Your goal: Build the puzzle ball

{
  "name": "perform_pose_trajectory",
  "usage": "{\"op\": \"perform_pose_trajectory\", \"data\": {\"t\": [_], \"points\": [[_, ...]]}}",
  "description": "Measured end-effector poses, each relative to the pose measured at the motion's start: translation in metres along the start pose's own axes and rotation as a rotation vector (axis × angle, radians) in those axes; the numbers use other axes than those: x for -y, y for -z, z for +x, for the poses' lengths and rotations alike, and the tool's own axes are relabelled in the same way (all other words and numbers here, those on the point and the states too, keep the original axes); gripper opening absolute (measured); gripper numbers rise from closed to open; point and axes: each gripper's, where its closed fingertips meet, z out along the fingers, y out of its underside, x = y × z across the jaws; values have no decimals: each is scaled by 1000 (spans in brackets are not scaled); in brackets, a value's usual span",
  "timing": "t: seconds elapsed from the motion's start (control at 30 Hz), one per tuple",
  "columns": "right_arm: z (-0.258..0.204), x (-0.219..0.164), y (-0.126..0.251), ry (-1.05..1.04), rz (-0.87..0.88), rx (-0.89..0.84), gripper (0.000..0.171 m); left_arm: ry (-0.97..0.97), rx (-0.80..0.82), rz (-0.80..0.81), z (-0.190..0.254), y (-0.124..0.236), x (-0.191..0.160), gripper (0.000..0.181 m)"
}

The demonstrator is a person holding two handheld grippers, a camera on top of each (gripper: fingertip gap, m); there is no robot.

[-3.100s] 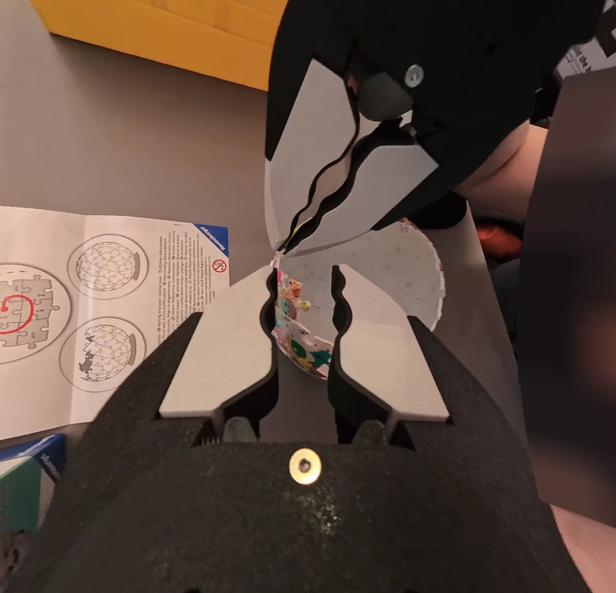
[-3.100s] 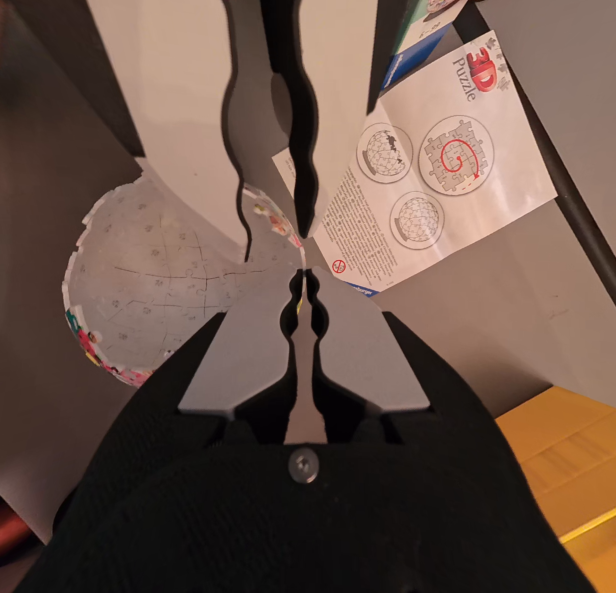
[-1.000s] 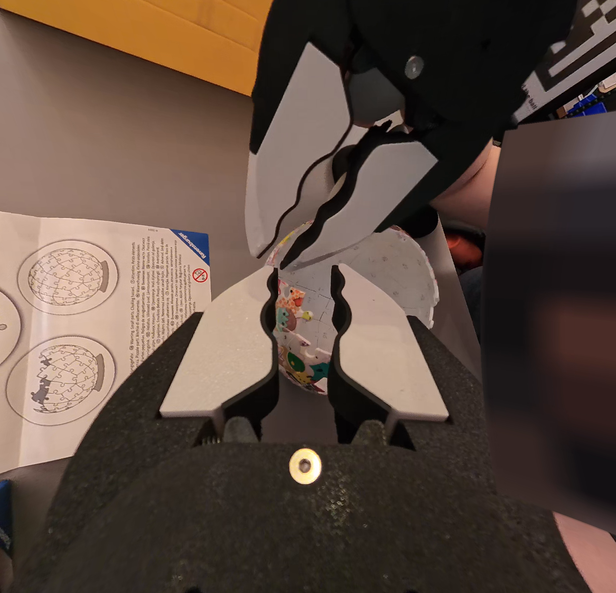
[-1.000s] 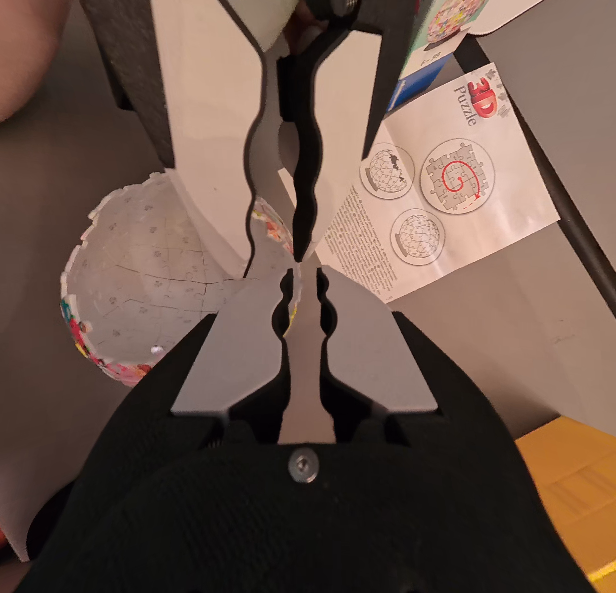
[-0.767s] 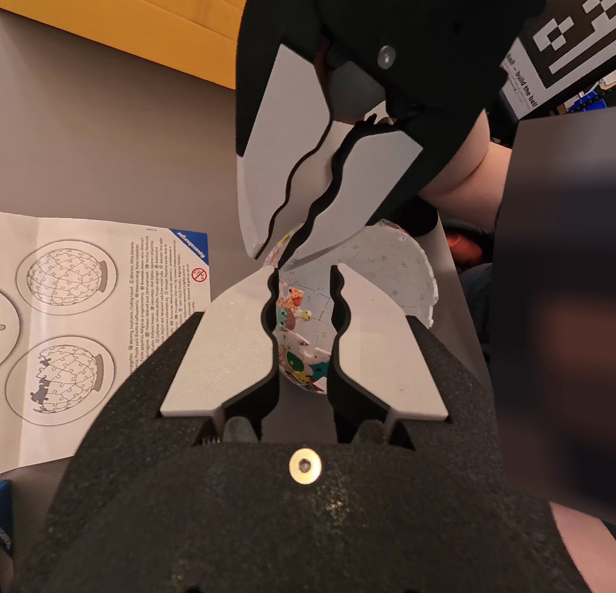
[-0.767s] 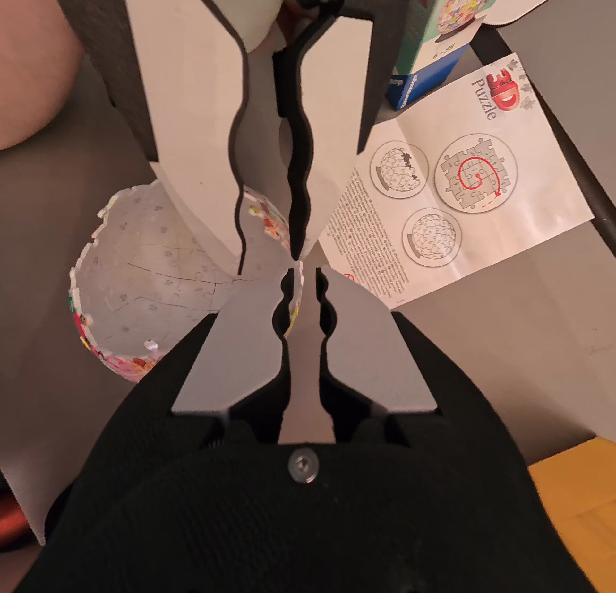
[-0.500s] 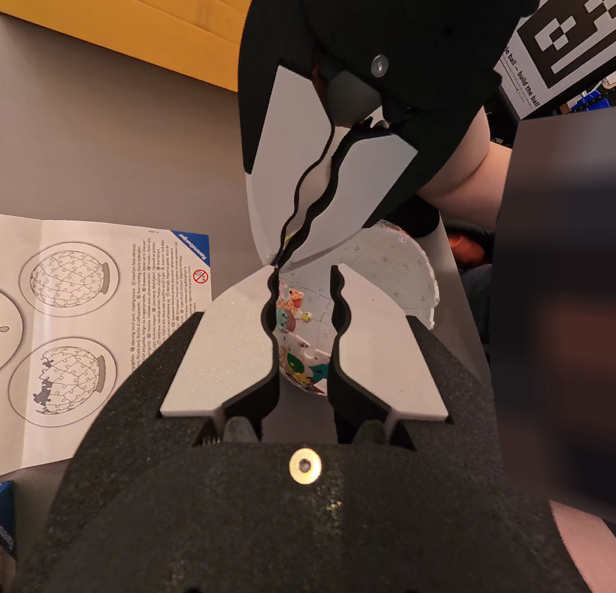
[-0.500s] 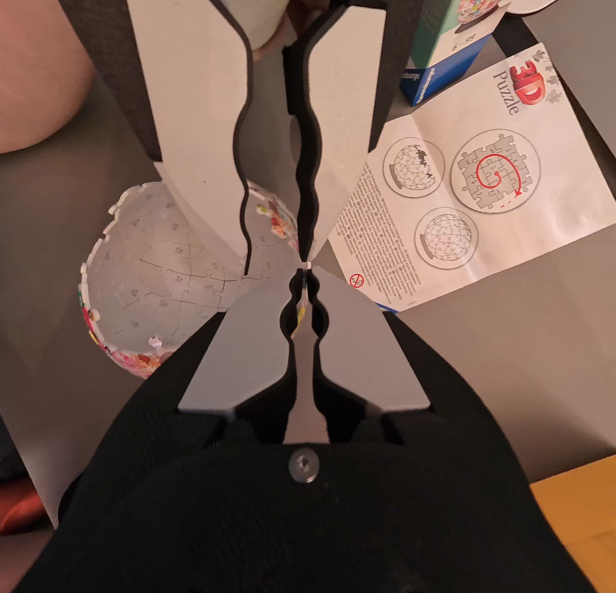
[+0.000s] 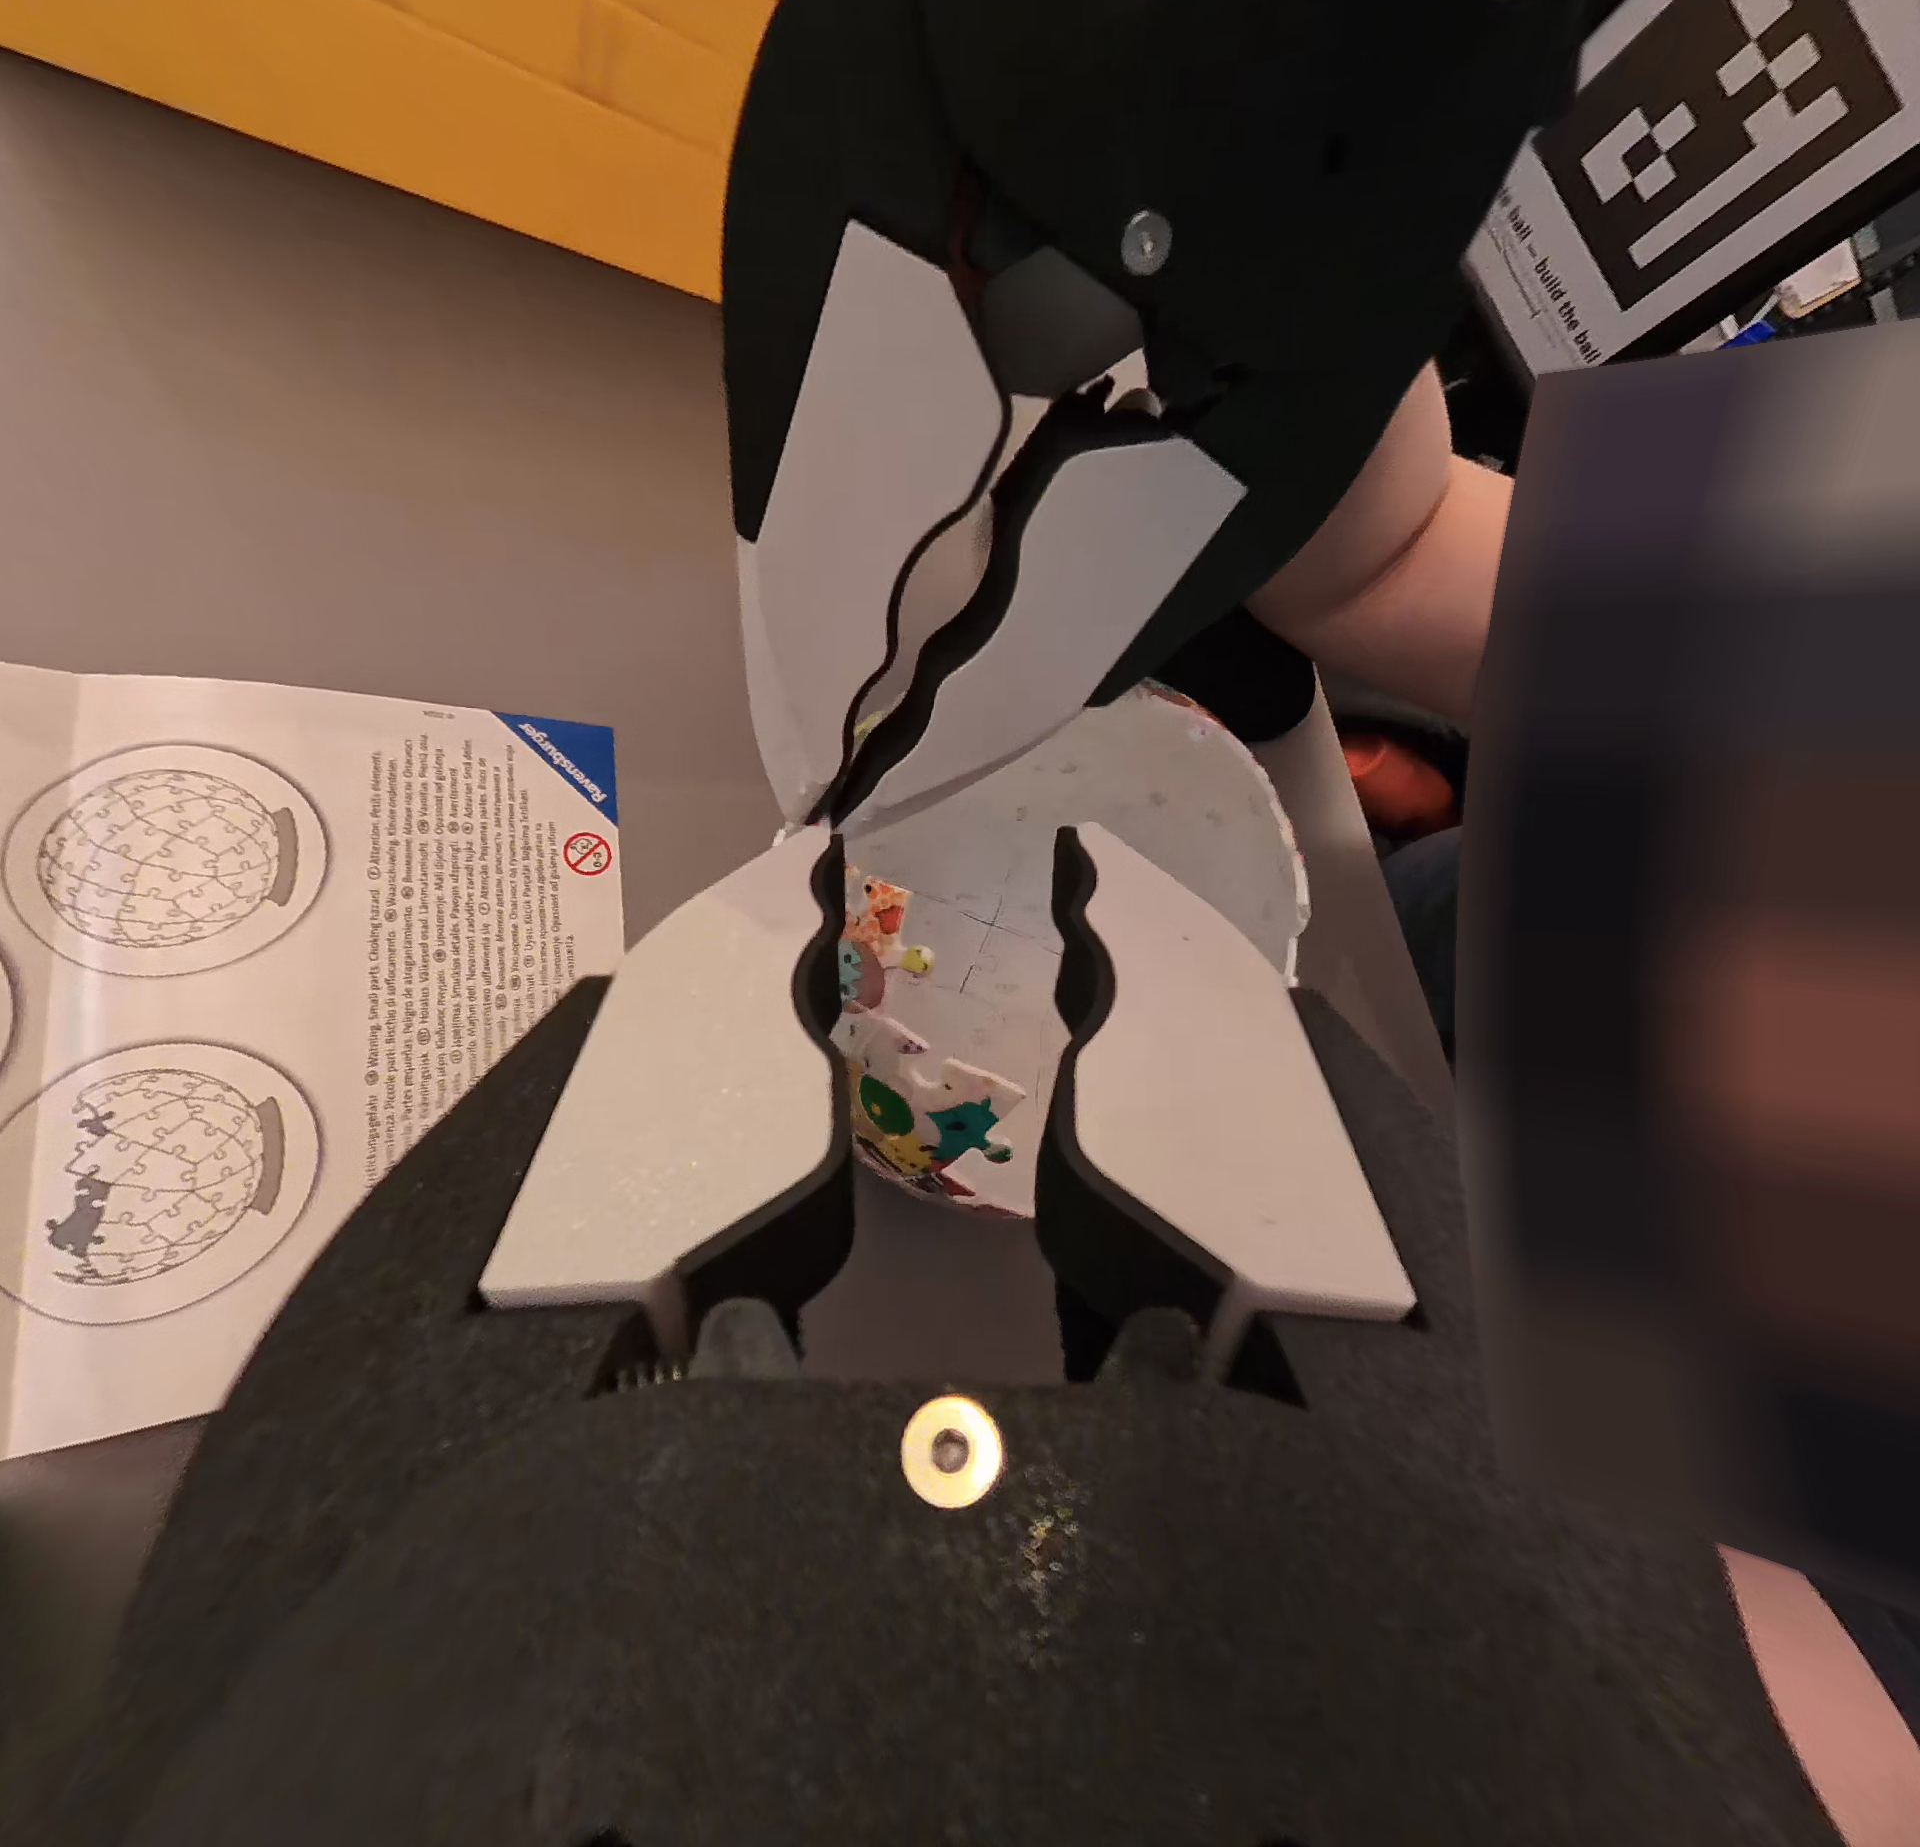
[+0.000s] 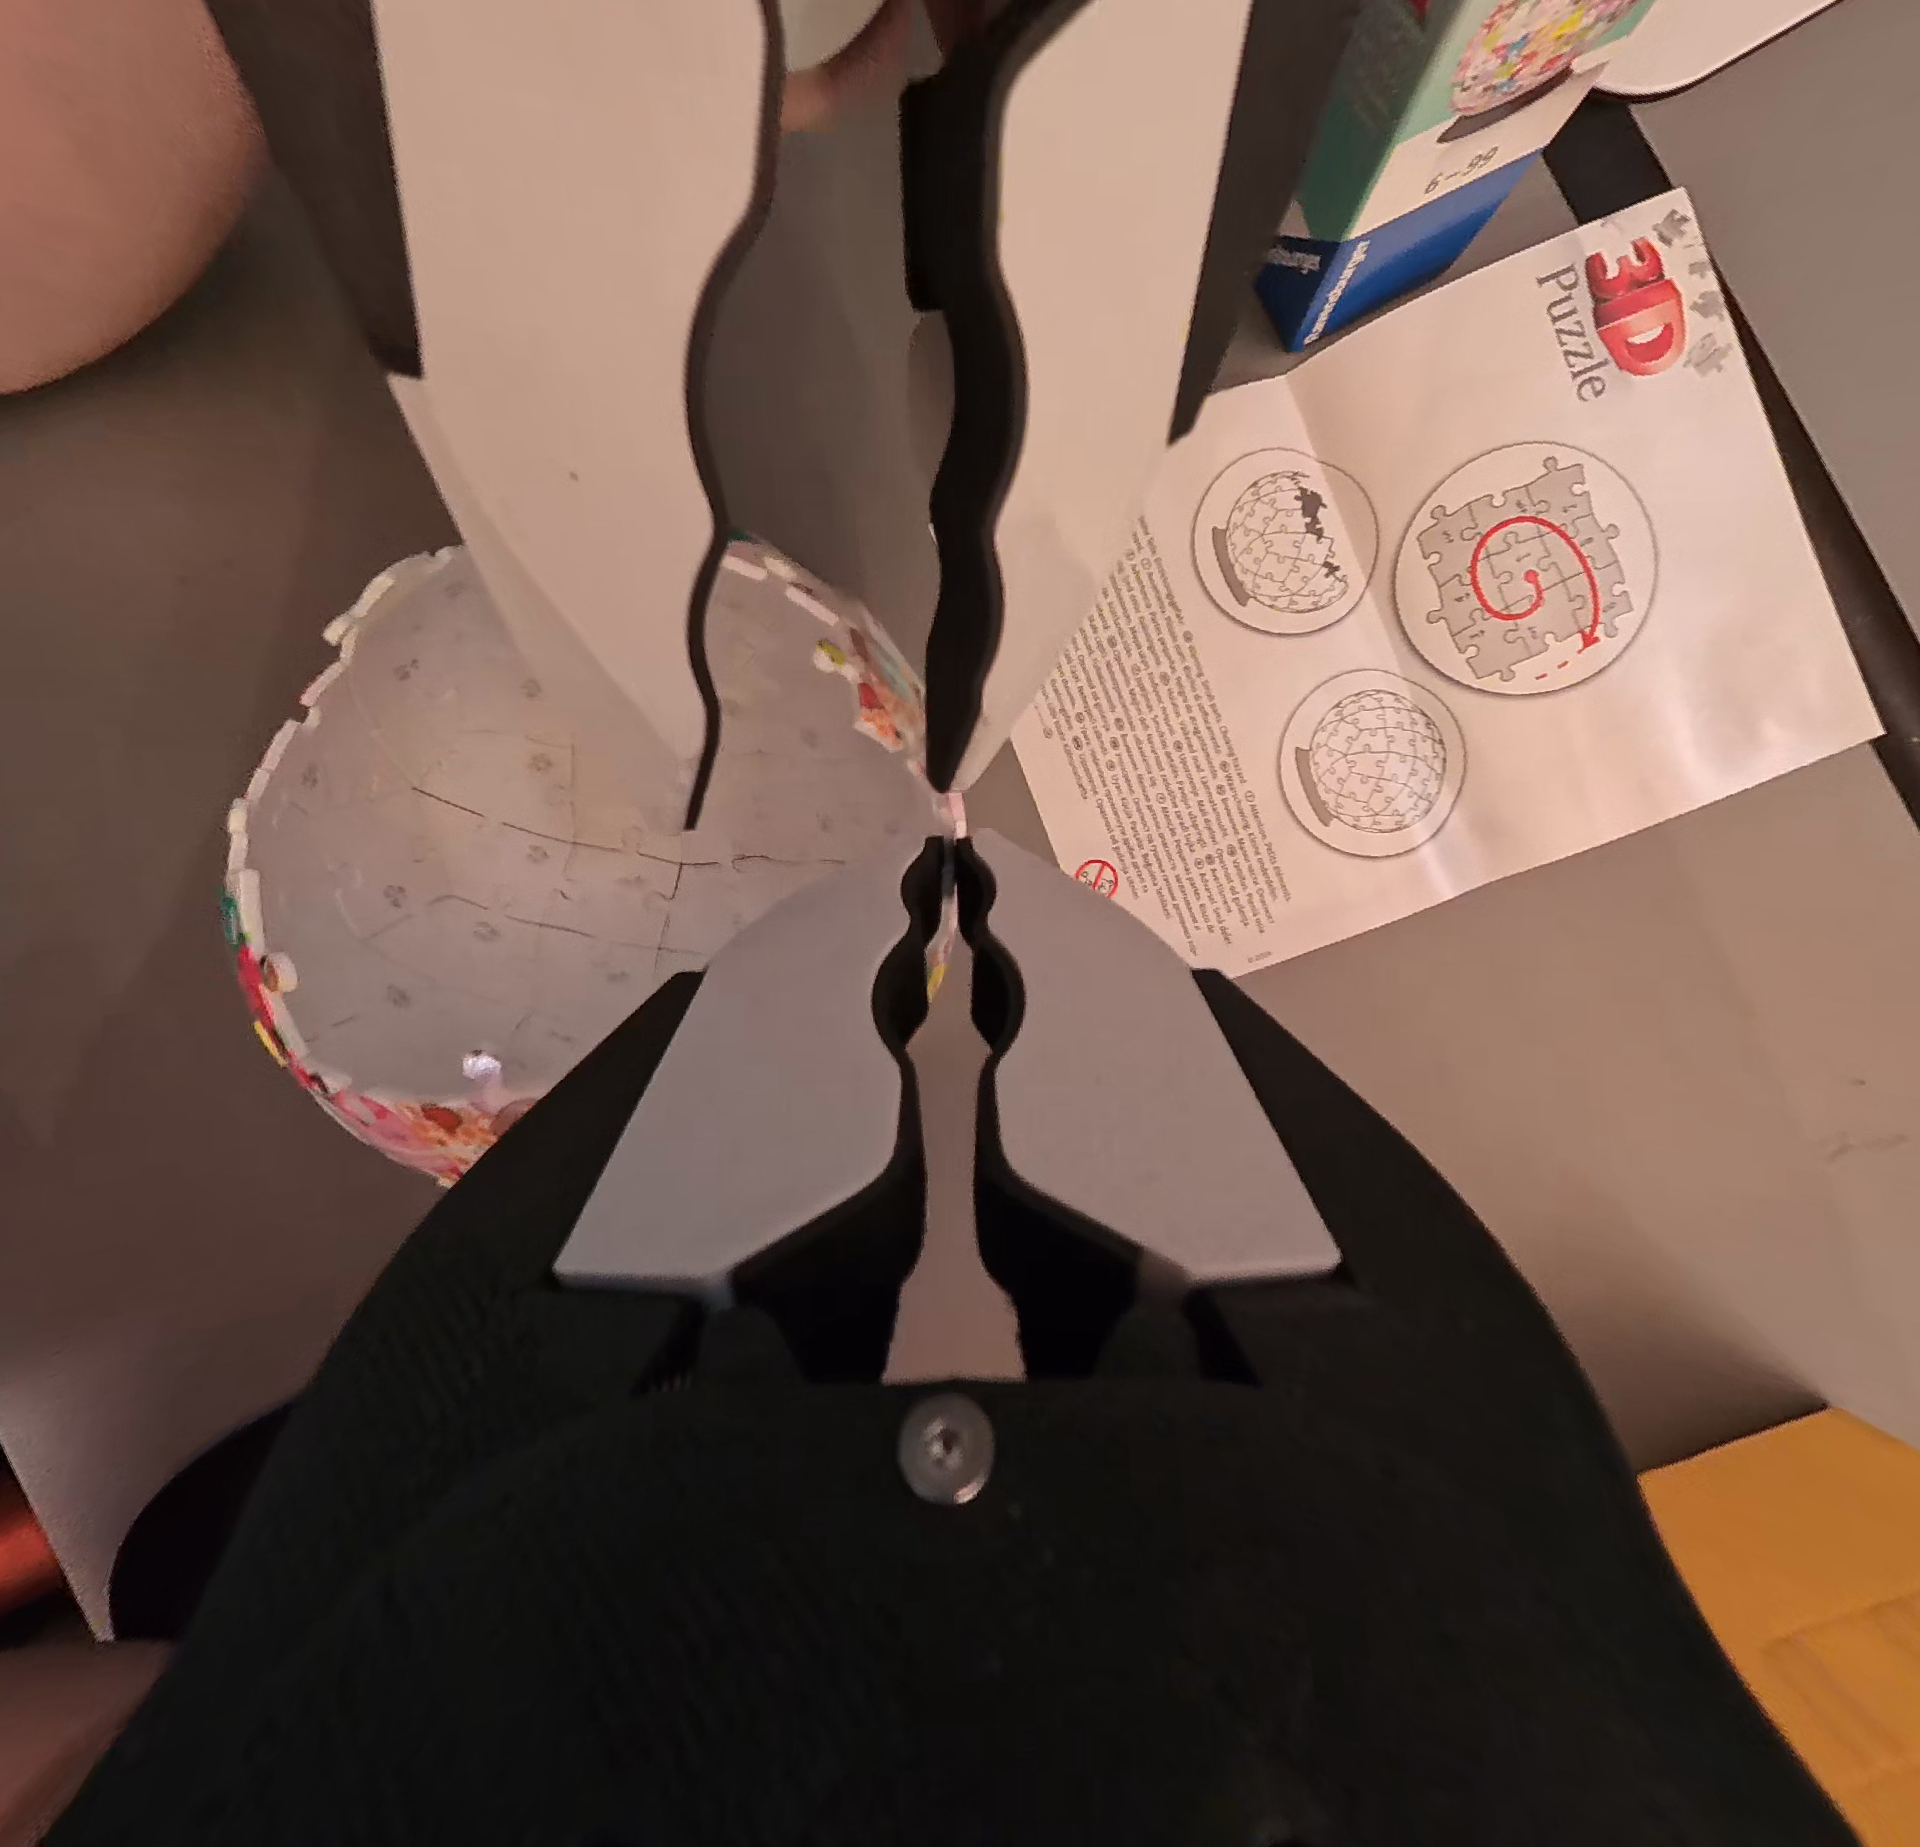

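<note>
The half-built puzzle ball (image 9: 935, 1101) is an open shell, colourful outside and white inside (image 10: 468, 862), just above the grey table. My left gripper (image 9: 951, 841) straddles its wall, one finger inside the shell and one outside, and holds it; it enters the right wrist view (image 10: 821, 800) from above. My right gripper (image 10: 948, 847) is shut on a thin puzzle piece at the shell's rim, tip to tip with the left gripper's outer finger. It reaches down from the top of the left wrist view (image 9: 831, 818).
A folded instruction leaflet (image 9: 260, 966) lies on the table beside the ball (image 10: 1455, 654). A yellow box (image 9: 416, 62) stands behind it. The puzzle's carton (image 10: 1434, 83) stands past the leaflet. A person's forearm (image 9: 1382, 550) is behind the right gripper. My two grippers' fingertips are within a few centimetres of each other.
The right gripper opened slightly one second ago and has shut again at the shell's rim. The shell has stayed in the left gripper while both shifted a little over the leaflet.
</note>
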Motion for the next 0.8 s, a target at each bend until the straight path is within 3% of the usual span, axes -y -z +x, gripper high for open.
{"op": "perform_pose_trajectory", "data": {"t": [0.43, 0.8], "points": [[1, 0, 1, 52, -47, -58, 3, 90, -47, -4, -6, -7, -3, 52], [1, -1, 1, 66, -77, -90, 3, 133, -59, -14, -5, -9, -5, 51]]}}
